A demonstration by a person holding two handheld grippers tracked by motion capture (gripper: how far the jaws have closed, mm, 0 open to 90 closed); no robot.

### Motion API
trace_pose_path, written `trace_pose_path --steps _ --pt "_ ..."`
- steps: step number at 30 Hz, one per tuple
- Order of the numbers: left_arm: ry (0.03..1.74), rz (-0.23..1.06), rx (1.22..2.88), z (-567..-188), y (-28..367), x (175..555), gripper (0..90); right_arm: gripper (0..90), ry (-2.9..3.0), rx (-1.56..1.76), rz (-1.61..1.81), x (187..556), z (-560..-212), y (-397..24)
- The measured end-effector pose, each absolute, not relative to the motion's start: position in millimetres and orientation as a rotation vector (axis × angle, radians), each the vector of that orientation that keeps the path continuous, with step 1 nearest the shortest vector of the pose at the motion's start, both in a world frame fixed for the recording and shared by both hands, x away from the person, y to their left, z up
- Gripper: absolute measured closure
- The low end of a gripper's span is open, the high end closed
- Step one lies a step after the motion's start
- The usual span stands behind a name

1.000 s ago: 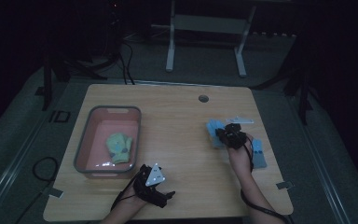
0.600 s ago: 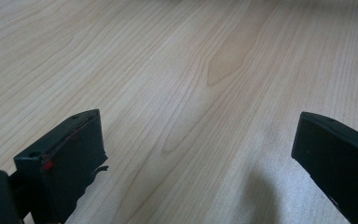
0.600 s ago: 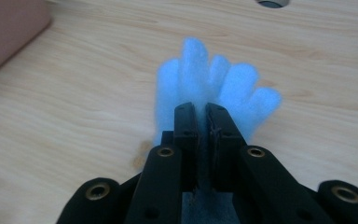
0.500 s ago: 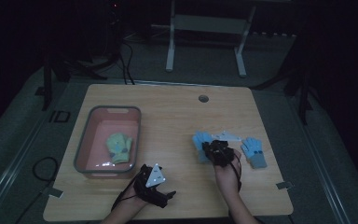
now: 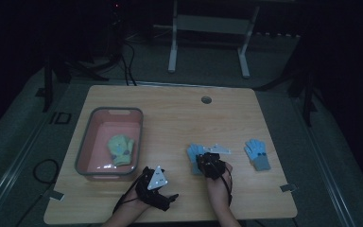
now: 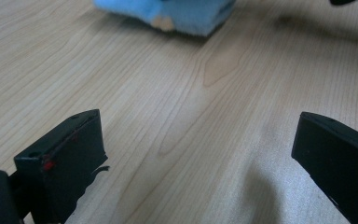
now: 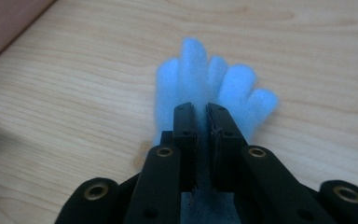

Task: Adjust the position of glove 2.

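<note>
A blue glove [image 7: 191, 70] lies flat on the wooden table [image 5: 170, 118], and my right gripper [image 7: 201, 109] is shut on its cuff end, the glove's fingers pointing away from the jaws. In the high view this glove [image 5: 194, 152] sits just left of the right gripper [image 5: 203, 160], right of the table's centre. A second blue glove [image 5: 256, 154] lies alone farther right. My left gripper [image 6: 196, 135] hovers low over bare wood with its jaws wide open and nothing between them; the held glove [image 6: 182, 11] lies ahead of it. It rests near the front edge [image 5: 163, 189].
A pink bin [image 5: 109, 142] stands on the left half of the table with a green glove [image 5: 120, 149] inside; its corner [image 7: 9, 23] shows in the right gripper view. A round cable hole [image 5: 206, 100] sits near the back edge. Dark floor and a stand lie beyond.
My right gripper has slid left and toward the front edge, dragging one blue glove with it and leaving the other glove behind at the right. The left gripper has stayed put.
</note>
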State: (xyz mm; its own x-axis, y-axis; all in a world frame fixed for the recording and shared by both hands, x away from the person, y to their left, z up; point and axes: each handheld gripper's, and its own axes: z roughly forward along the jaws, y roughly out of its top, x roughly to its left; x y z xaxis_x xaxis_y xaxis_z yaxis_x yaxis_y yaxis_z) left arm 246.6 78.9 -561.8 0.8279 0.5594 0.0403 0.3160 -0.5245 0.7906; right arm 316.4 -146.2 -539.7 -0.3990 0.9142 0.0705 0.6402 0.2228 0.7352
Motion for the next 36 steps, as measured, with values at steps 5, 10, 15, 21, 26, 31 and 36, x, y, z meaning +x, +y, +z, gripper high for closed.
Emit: trace_pose_path --steps 5,10,15,21,26,31,36 --pt "0.635 0.372 2.164 -562 79 247 2.8 76.1 2.132 1.463 0.971 318 -553 -144" --pt "0.633 0.376 2.165 -562 79 246 2.8 68.8 2.123 1.413 0.949 318 -557 -140" --pt "0.633 0.373 2.162 -562 79 246 2.8 67.1 2.144 1.362 0.942 323 -557 -141" --pt "0.634 0.372 2.165 -562 80 246 2.8 64.9 2.156 1.408 1.004 329 -546 -148" --pt "0.632 0.373 2.163 -562 80 246 2.8 62.1 2.190 1.309 0.995 328 -528 -154" --pt "0.636 0.371 2.153 -563 79 246 2.8 60.3 2.203 1.268 1.014 329 -515 -175" --pt "0.632 0.379 2.167 -563 79 247 2.8 61.5 2.208 1.272 1.021 329 -509 -198"
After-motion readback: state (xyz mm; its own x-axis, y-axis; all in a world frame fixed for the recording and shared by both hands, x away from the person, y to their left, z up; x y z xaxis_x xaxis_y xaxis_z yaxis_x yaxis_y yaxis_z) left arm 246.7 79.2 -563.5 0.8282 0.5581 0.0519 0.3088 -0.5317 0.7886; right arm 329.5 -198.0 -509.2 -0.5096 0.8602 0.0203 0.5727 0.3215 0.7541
